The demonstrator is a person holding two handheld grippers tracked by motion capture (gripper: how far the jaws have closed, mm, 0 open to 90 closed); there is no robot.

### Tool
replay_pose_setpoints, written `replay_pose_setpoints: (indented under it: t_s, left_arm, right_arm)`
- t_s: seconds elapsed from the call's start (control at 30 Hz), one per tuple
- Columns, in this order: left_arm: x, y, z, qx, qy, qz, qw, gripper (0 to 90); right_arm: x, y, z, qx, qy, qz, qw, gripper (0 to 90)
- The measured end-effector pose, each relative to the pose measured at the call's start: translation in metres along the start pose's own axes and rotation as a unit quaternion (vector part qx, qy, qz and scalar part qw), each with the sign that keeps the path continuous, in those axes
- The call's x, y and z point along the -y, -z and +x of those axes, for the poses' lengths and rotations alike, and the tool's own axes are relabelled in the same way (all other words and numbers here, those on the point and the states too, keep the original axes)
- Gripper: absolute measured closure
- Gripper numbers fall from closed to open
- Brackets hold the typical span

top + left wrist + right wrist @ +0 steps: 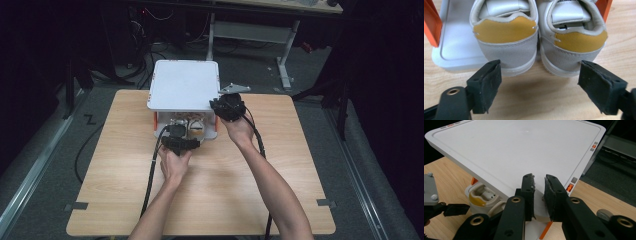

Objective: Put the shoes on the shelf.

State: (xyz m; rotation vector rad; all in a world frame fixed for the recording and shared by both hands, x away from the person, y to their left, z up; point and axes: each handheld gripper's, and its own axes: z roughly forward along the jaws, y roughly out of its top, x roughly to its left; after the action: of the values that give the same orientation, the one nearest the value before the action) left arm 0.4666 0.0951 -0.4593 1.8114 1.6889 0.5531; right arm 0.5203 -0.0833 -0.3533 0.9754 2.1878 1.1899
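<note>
two shoes (536, 42) side by side on lower tray (456, 50) of white two-tier rack (184, 82) at far end of worktop (210, 195), heels w/ mustard tabs facing left claw (540, 82). long axis of each shoe running straight away from that claw, toes tucked under rack's top shelf (519, 152). heels poking just past tray edge toward near side.

key relation: pair dead ahead of left claw, heels just beyond pad tips, not between them. jaws spread wide, nothing held, no contact w/ shoe. spread roughly spans both heels together, left pad in line w/ left shoe (505, 37), right pad past outer side of right shoe (576, 37). so left hand (175, 165) much nearer to shoes; probably straight push fwd then squeeze on both heels, or shift sideways for one.

left forearm coming in low from near edge, claw level, pointing at rack opening.

right claw (539, 195) up at near-right corner of top shelf, jaws narrow, pinched on shelf rim, seemingly steadying or lifting it. right arm reaching further, wrist raised. orange posts (431, 22) flanking shoes; risk: pads catching post on way in.
</note>
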Motion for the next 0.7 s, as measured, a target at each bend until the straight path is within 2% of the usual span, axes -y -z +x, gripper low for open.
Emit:
replay_pose_setpoints:
  t_s: [0.3,0.5,0.6,0.7]
  left_arm:
    - [-0.002,-0.007,0.002,0.001,0.007,-0.020,0.9998,22.7]
    - [-0.011,-0.016,0.000,-0.001,0.010,-0.020,0.9997,23.2]
    - [-0.011,-0.022,0.001,0.003,0.022,-0.029,0.9993,24.1]
    - [-0.012,-0.025,0.001,0.001,0.024,-0.038,0.9990,24.6]
  right_arm:
    - [0.000,0.000,0.000,0.002,0.002,0.001,1.0000,77.4]
    - [0.000,0.000,0.000,0.001,0.001,0.000,1.0000,77.4]
    - [0.000,0.000,0.000,0.002,0.001,0.001,1.0000,77.4]
    - [0.000,0.000,0.000,0.001,0.001,0.000,1.0000,77.4]
